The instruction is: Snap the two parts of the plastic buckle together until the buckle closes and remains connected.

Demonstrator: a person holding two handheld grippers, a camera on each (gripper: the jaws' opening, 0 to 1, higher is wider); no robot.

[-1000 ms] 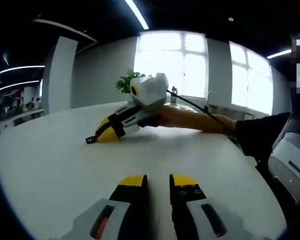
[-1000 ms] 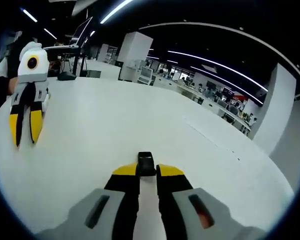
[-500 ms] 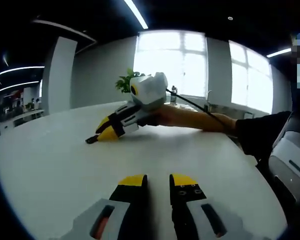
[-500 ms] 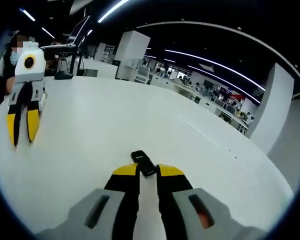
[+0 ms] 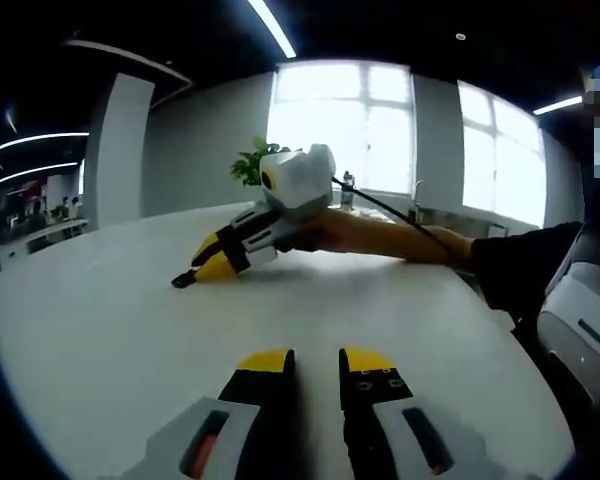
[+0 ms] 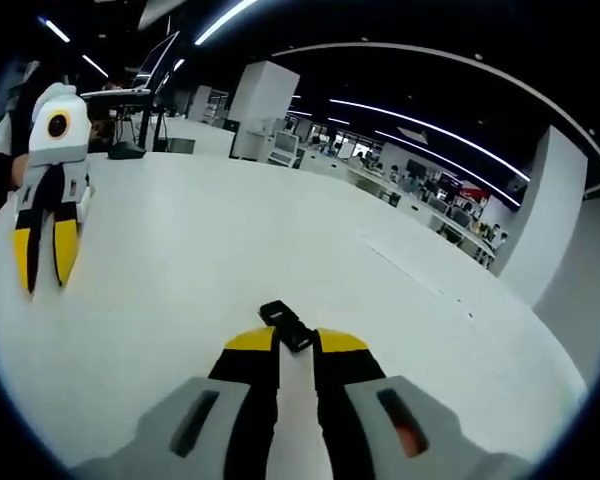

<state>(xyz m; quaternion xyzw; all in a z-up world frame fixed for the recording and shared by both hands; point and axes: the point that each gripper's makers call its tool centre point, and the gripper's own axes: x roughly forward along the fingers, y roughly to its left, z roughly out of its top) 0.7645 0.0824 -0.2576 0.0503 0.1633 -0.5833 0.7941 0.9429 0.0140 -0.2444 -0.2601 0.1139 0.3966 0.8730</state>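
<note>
The buckle [image 6: 286, 326], low in the frame's centre, is sitting pinched in the right gripper [image 6: 297, 341]; the left gripper [image 5: 316, 361] is waiting narrow and empty. Next, likely checking it is latched.

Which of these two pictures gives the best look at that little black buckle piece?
The right gripper view: the black buckle piece sits close up, pinched between the right gripper yellow tips. In the left gripper view it is only a tiny dark shape far across the white table.
</note>
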